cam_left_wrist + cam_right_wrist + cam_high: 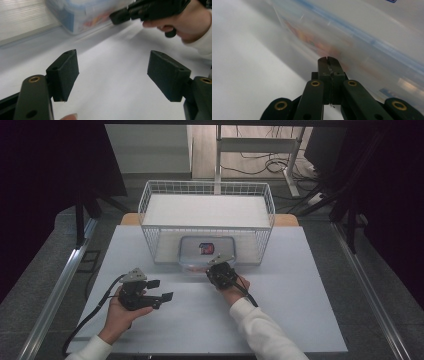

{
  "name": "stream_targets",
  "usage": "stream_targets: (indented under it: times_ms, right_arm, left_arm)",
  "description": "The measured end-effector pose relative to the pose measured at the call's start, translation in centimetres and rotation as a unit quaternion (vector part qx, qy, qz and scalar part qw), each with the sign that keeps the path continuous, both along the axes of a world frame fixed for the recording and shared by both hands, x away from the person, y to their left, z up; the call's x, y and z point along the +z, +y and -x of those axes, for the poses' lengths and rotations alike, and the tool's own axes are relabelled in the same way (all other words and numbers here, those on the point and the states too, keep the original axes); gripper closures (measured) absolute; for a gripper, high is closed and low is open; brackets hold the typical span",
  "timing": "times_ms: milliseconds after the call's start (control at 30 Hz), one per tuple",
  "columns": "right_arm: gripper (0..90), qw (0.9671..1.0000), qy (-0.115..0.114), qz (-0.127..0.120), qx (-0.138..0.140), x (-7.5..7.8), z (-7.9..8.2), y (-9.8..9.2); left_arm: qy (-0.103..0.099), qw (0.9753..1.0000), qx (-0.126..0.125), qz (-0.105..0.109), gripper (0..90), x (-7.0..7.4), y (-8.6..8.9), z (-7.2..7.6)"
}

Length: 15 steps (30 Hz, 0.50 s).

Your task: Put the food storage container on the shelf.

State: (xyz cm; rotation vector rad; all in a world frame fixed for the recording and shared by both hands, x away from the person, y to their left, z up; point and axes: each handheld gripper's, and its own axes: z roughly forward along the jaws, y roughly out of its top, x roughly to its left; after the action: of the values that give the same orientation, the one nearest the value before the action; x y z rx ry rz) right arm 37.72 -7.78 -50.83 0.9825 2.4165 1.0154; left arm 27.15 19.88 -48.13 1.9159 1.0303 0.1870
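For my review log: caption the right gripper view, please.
Right tool, jaws shut, tips at the side of a clear lidded container.

Colours on the white table [280,320]

A clear box [207,251] is edged in blue, with red and orange seen inside; the wire basket [150,200] is white, and both grippers [159,290] [216,265] are black.

Open tabletop [280,315] ahead of and between both grippers; forward passage blocked by lidded plastic container [207,250] tucked beneath wire basket [207,195].
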Motion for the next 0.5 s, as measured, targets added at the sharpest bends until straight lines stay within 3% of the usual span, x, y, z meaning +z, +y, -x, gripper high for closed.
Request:
stream_targets:
  times_ms: [500]
  right_arm:
    - [88.8,0.9997,0.008,-0.007,-0.023,0.2,-2.8,0.7]
  left_arm:
    - [0.003,1.0,-0.004,-0.001,24.6,-0.2,-0.1,0.2]
